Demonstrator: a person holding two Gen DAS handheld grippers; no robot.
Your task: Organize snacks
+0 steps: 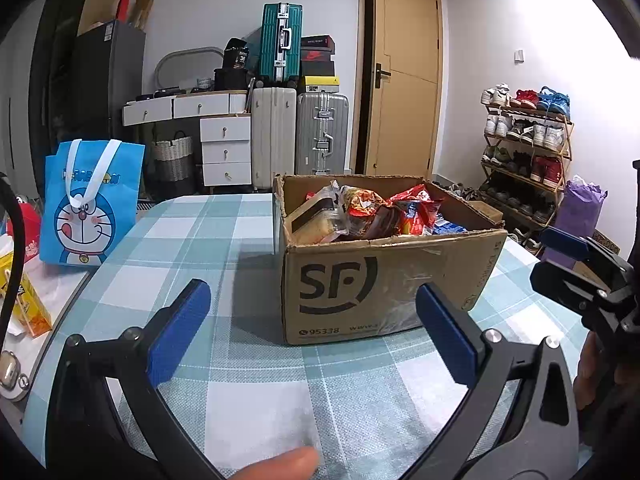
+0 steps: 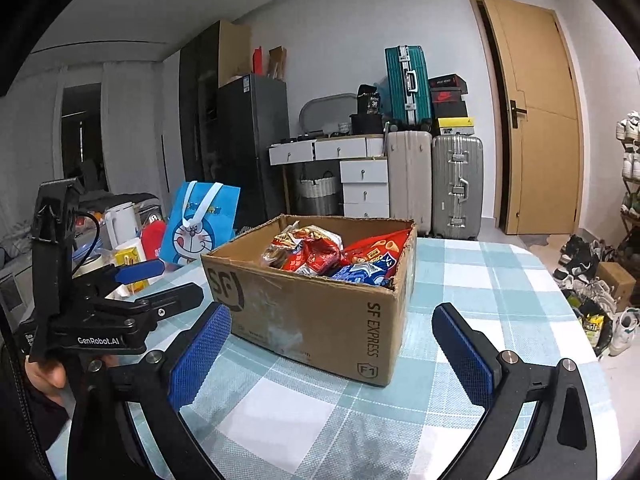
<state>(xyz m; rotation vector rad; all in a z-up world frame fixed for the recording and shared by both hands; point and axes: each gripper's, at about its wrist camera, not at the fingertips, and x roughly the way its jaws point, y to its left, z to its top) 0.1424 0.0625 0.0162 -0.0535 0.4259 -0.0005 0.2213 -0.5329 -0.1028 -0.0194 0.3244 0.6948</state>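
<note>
We have both claws spread wide with nothing between the pads: left claw (image 1: 312,332) and right claw (image 2: 332,350) both hang low over the checked tablecloth (image 2: 500,280), just short of the cardboard box (image 1: 360,280).

Risks from here, as we judge them:
- The snack packets (image 2: 320,256) are heaped loosely and overlap. Pinching one by a corner could drag a neighbour out with it, or spill some over the box wall.
- The packets are crinkly and puffed with air. A hard squeeze may crush the contents, and a light one may let the film slip off the pads.
- The box rim is torn and its walls stand higher than most of the packets. Reaching in on a flat approach could catch a finger on the edge and shove the box across the cloth.
- The two claws sit close together, with the left one showing at the left of the right camera. Reaching in together risks a bump.

The snacks are all inside the box, none on the cloth. From the left claw the box is dead ahead and slightly right. From the right claw it is ahead and slightly left, corner facing us. The blue cartoon bag (image 1: 90,204) stands off to the left, well apart from the box.
</note>
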